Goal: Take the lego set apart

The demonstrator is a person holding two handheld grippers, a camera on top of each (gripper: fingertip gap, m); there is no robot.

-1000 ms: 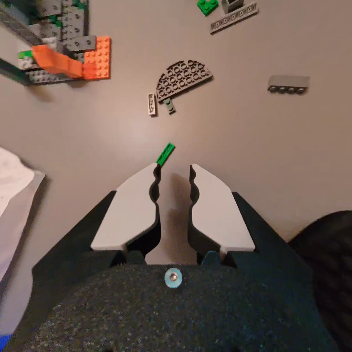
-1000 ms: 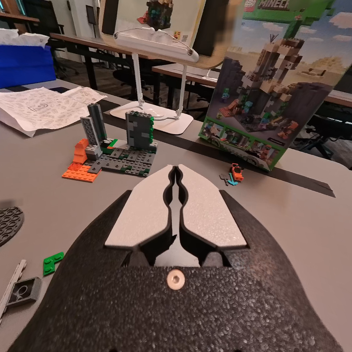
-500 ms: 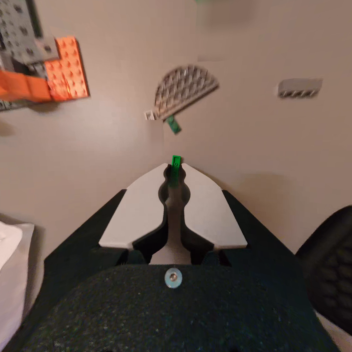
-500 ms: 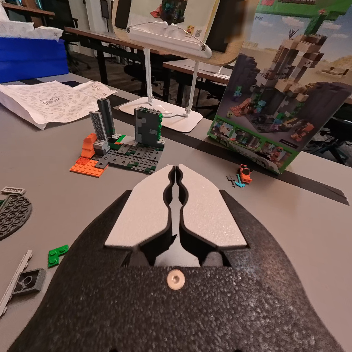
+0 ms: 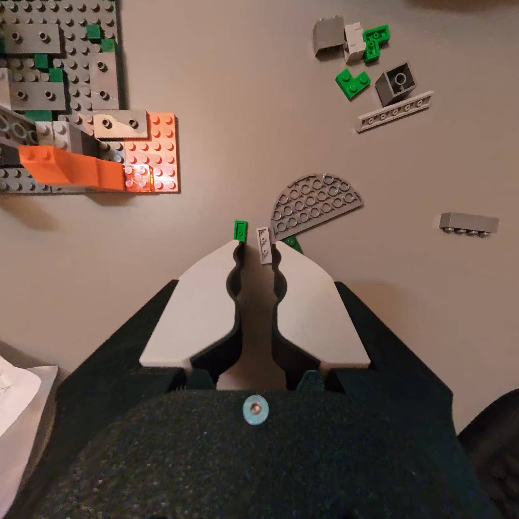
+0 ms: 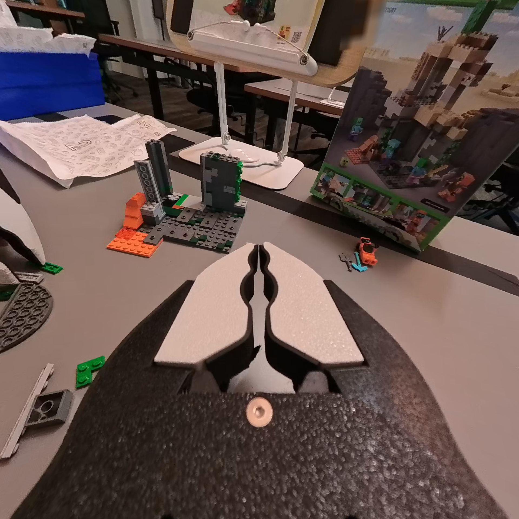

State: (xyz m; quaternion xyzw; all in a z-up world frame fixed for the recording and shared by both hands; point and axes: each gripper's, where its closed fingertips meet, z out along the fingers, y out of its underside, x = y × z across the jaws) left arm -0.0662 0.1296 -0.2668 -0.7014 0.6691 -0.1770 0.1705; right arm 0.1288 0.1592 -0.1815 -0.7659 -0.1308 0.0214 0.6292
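Observation:
The lego set (image 5: 70, 98) is a grey studded base with an orange plate and an orange slope, at the upper left of the left wrist view. In the right wrist view the set (image 6: 196, 222) stands mid-table with grey walls upright. My left gripper (image 5: 257, 245) is open, low over the table. A small green plate (image 5: 240, 230) lies flat at its left fingertip; it also shows in the right wrist view (image 6: 52, 266). A small light grey plate (image 5: 264, 245) lies between the tips. My right gripper (image 6: 259, 247) is shut and empty, held above the table in front of the set.
A grey half-round plate (image 5: 316, 202) lies just past the left gripper. Loose green corner plates (image 5: 352, 82), grey bricks (image 5: 396, 84) and a long grey plate (image 5: 394, 112) lie upper right. The set's box (image 6: 421, 140), a white stand (image 6: 241, 165), a paper bag (image 6: 75, 146) and an orange figure (image 6: 368, 250) sit behind. The left gripper's tips are roughly 20 cm from the right gripper's. My left tips are about 35 cm from the orange figure (image 6: 368, 250), my right tips only 20 cm.
Half a second ago my left gripper was shut on the small green plate. It has carried it beside the half-round plate and opened; the plate now lies on the table. The right gripper stays shut.

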